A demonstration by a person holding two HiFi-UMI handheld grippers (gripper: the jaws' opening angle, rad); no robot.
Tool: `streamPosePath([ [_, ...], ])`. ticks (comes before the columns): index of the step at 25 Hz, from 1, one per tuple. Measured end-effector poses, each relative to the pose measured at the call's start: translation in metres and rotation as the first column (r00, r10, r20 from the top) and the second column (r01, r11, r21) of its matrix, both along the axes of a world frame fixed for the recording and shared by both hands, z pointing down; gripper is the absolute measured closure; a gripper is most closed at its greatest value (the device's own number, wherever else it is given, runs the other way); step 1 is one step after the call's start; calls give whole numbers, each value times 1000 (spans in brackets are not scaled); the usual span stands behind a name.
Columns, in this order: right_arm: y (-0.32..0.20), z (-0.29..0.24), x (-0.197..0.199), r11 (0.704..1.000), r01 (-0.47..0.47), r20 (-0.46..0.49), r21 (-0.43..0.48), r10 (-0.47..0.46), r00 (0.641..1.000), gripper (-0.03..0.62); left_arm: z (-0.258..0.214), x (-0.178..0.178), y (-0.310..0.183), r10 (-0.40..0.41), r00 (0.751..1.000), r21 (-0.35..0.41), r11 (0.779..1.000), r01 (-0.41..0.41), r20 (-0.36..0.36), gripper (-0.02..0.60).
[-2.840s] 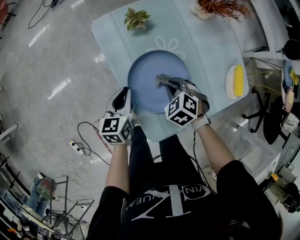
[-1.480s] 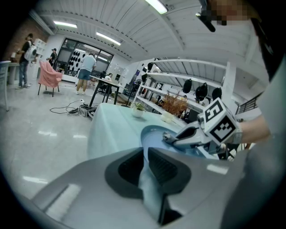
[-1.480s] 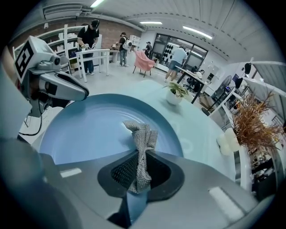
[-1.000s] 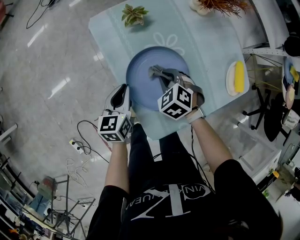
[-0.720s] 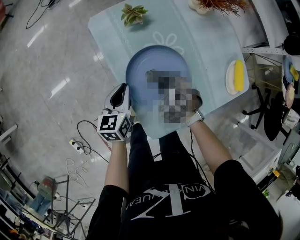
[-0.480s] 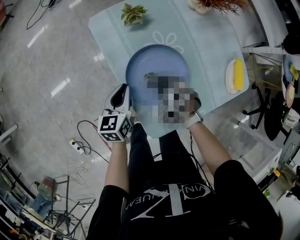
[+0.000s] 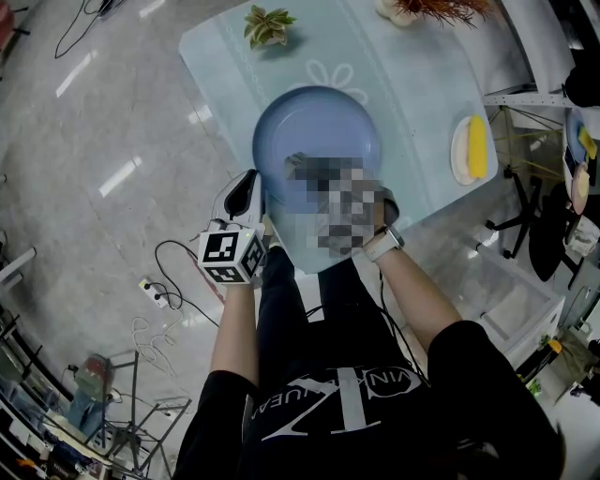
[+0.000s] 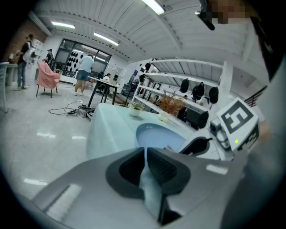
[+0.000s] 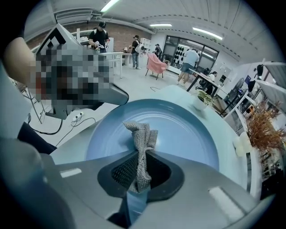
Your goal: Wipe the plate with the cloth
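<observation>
The round blue plate (image 7: 319,117) lies on the pale blue table (image 7: 412,75). My right gripper (image 9: 142,154) is shut on a grey knitted cloth (image 9: 142,136), whose bunched end rests on the plate (image 9: 183,129) at its near-left part. A mosaic patch covers that gripper in the head view. My left gripper (image 7: 250,185) stands at the table's edge, just left of the plate's near rim. Its jaws (image 8: 146,150) are shut, with only a pale strip of table showing in the slit. From there the plate (image 8: 154,134) lies ahead to the right.
A small potted plant (image 7: 267,26) stands at the table's far left and a dried reddish plant (image 7: 436,9) at the far edge. A white dish with a yellow item (image 7: 472,157) sits at the right edge. Cables (image 7: 173,281) lie on the floor.
My right gripper has dragged the cloth leftward and slightly nearer across the plate. The left gripper has stayed beside the plate's rim.
</observation>
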State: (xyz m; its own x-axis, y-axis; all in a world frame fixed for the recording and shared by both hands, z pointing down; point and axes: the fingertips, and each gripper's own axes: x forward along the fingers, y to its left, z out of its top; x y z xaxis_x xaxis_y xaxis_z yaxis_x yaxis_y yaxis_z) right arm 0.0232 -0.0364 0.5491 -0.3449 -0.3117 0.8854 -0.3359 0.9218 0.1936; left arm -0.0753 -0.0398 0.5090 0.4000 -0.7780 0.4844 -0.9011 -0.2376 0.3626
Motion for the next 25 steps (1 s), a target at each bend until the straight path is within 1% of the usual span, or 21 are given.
streamPosePath([
  [8, 13, -1, -6, 999, 22, 12, -29, -22, 1000, 549, -2, 5, 8, 21, 1000, -9, 1000, -21, 2, 581],
  [10, 18, -1, -9, 997, 5, 47, -75, -1, 999, 549, -2, 6, 9, 27, 1000, -10, 1000, -27, 3, 581],
  [12, 22, -3, -14, 986, -40, 129, -162, 61, 990, 549, -4, 7, 10, 33, 999, -11, 999, -33, 2, 581],
  [14, 24, -10, -20, 962, -87, 239, -258, 151, 959, 548, -8, 7, 9, 33, 999, -7, 999, -33, 2, 581],
  [16, 23, -21, -23, 931, -134, 337, -340, 253, 907, 548, -14, 5, 8, 32, 999, 1, 999, -32, 6, 581],
  [18, 19, -34, -23, 909, -166, 404, -382, 326, 855, 548, -20, 3, 6, 31, 999, 12, 999, -31, 11, 581],
  [20, 14, -47, -19, 908, -183, 447, -376, 351, 823, 548, -28, 2, 4, 29, 999, 24, 999, -30, 15, 581],
  [25, 0, -84, -3, 933, -222, 529, -284, 346, 775, 548, -57, -1, -4, 26, 999, 75, 997, -29, 37, 581],
])
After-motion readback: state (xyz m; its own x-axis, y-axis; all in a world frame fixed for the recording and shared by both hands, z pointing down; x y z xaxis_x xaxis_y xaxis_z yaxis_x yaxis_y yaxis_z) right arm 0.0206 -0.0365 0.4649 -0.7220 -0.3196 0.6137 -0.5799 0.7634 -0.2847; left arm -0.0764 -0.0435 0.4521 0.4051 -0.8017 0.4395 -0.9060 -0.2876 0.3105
